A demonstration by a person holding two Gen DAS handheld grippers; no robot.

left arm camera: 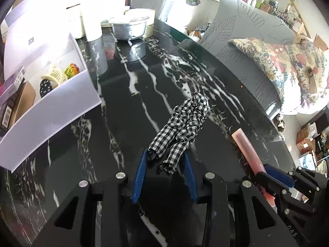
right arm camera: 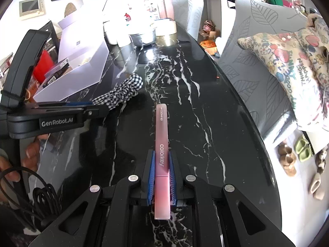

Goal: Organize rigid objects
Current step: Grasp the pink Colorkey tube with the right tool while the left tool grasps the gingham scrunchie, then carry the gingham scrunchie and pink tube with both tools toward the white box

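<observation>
left gripper: its blue pads are closed on one end of a black-and-white checked scrunchie, whose far end trails forward over the table.
right gripper: clamped around a pink tube marked "colorkey", which points straight ahead between the pads and sticks out past both ends.
table: black marble with white veins.
white box: open, on the table to the left of the scrunchie, with a cream hair clip and small items inside.
metal bowl: at the far end of the table, well apart from both grippers.
</observation>
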